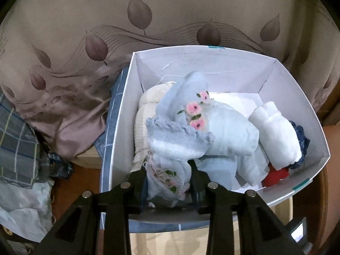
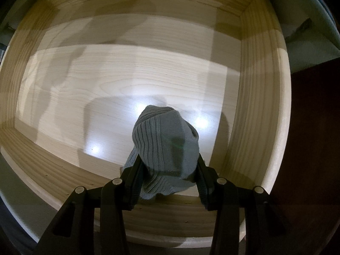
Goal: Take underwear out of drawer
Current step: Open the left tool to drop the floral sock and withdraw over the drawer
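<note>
- Inside the pale wooden drawer (image 2: 250,106), the right gripper (image 2: 169,170) has its jaws drawn in narrow on a grey ribbed garment (image 2: 165,146), pads pressing both flanks of the bundle near the drawer's front wall.
- The rest of the drawer floor that shows is bare wood, so this grey piece looks to be the last one in there.
- Judged by its slump and folds, the grey knit is light, soft and limp; it should compress rather than slip, and a pinch across the bunched middle, as now, is likely the surest hold. Loose ends may trail and catch on the drawer's front edge.
- Over the white cardboard box (image 1: 223,63), the left gripper (image 1: 169,182) has a pale blue cloth with pink and green stitching (image 1: 165,178) between its narrowly parted jaws, at the box's near wall; whether the pads press on it cannot be told.
- Behind that cloth in the box lie a light blue knit with pink flowers (image 1: 191,114), a white roll (image 1: 276,131) toward the box's right wall, and a red piece (image 1: 276,175) below it.
- No brand or readable writing shows; the box rim carries only teal tape tabs (image 1: 300,184).
</note>
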### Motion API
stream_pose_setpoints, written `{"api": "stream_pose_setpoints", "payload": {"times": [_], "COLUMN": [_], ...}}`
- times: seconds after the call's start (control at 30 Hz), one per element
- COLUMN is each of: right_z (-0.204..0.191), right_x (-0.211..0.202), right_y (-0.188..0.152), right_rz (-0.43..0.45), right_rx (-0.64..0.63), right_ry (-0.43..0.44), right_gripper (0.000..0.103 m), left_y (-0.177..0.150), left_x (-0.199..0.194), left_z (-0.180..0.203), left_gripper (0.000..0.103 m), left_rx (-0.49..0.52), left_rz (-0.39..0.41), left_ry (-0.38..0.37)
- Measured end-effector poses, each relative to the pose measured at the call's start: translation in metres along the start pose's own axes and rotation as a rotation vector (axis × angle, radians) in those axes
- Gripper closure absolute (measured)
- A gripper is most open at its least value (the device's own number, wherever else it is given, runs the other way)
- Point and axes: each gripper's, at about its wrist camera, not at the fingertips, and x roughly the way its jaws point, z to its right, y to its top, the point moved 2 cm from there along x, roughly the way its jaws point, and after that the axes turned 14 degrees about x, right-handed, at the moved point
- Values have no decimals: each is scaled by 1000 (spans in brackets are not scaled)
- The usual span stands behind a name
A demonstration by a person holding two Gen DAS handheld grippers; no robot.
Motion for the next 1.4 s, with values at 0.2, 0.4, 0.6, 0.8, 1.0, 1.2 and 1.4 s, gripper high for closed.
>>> {"api": "stream_pose_setpoints", "payload": {"times": [0.2,0.4,0.6,0.8,1.0,1.2,1.4], "right_z": [0,-1,5,7,6,3,-3], "right_x": [0,-1,-1,-1,0,-1,-2], "right_y": [0,-2,0,1,4,1,1], "right_rz": [0,-2,-18,-23,-25,-25,-30], "right_rx": [2,3,14,15,12,11,3], "right_ry": [0,3,29,29,25,20,14], "right_gripper": [62,62,62,62,62,62,60], "left_y": [1,-4,-15,-39,-80,-133,-181], "left_x": [-2,-25,-60,-87,-93,-71,-34], "left_z": [-2,-2,-1,3,15,34,53], "left_gripper": [56,55,55,50,50,50,50], "left_rx": [-18,7,36,57,88,100,24], "left_rz": [-27,-8,24,32,27,-31,-107], "left_ry": [-8,16,39,45,90,101,60]}}
